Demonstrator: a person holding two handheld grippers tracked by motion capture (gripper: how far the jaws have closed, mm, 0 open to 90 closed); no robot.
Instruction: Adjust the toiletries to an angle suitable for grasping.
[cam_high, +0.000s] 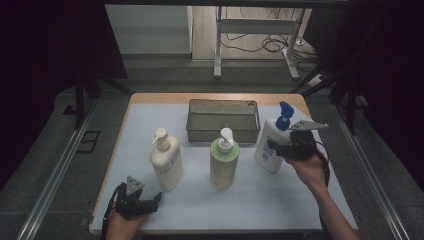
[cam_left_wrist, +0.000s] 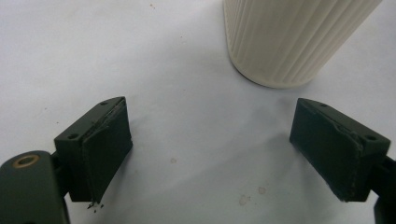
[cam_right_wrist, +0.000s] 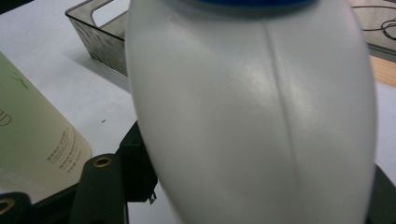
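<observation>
Your right hand-held gripper (cam_high: 274, 148) straddles the white bottle w/ blue pump (cam_high: 270, 141), standing at the bench's (cam_high: 150, 115) right side, just right of the grey tray (cam_high: 223, 120); can't tell if the pads press yet. Prob. heavy if full, smooth, slippery plastic: grip mid-body, not the pump. Right gripper view shows its seam close up; high view shows the pump. Left hand-held gripper (cam_left_wrist: 210, 149) gapes wide, empty, near the cream bottle (cam_left_wrist: 292, 37).

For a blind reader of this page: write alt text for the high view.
A right hand-held gripper closes around a white bottle with a blue pump, tilted, on a white table. A green bottle and a cream bottle stand to its left, before a grey tray. The left hand-held gripper rests open near the front edge.
</observation>
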